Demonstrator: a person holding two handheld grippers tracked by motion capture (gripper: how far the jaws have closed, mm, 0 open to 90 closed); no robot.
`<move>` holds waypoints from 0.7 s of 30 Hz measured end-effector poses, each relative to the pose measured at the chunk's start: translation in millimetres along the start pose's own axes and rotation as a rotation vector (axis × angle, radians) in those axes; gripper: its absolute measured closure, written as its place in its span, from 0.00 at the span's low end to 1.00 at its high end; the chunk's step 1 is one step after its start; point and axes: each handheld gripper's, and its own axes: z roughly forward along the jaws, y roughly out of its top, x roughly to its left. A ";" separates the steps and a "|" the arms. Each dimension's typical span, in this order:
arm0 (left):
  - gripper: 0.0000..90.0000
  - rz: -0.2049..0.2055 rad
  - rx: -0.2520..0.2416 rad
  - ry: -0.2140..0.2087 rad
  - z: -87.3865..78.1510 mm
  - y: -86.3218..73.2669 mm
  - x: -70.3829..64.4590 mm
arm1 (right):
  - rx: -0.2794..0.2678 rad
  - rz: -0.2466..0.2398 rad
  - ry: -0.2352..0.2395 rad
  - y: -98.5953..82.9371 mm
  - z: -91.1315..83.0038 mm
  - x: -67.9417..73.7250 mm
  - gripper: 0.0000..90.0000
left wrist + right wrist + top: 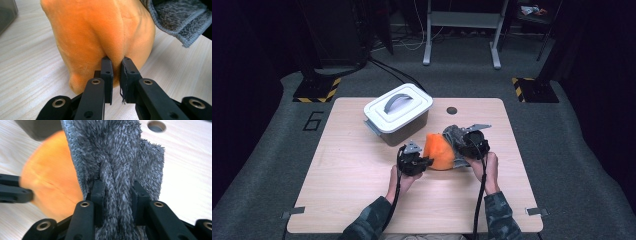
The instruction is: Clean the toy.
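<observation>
At the near centre of the wooden table (362, 165), an orange cloth (438, 152) lies bunched in a mound, touching a grey fleecy cloth (454, 134) on its right; both sit in front of a lidded storage box (398, 113), apart from it.

Left gripper (414, 163): held in the person's left hand, at the orange cloth's left edge; in the left gripper view the jaws stand nearly together, pinching a fold of the orange cloth (100, 37) between their tips; the grey cloth (175, 20) shows at upper right.

Right gripper (473, 144): held in the right hand, at the grey cloth; in the right gripper view the jaws stand partly apart, clamped on a thick bunch of the grey cloth (117, 170); the orange cloth (50, 180) lies just beside it, with the other gripper's jaws at its far edge.

A round hole (452, 110) marks the tabletop behind the cloths.
</observation>
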 end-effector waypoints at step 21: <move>0.90 -0.002 -0.005 0.006 -0.2 -1.4 4.0 | 0.161 0.121 -0.001 -36.2 36.7 -37.8 0.76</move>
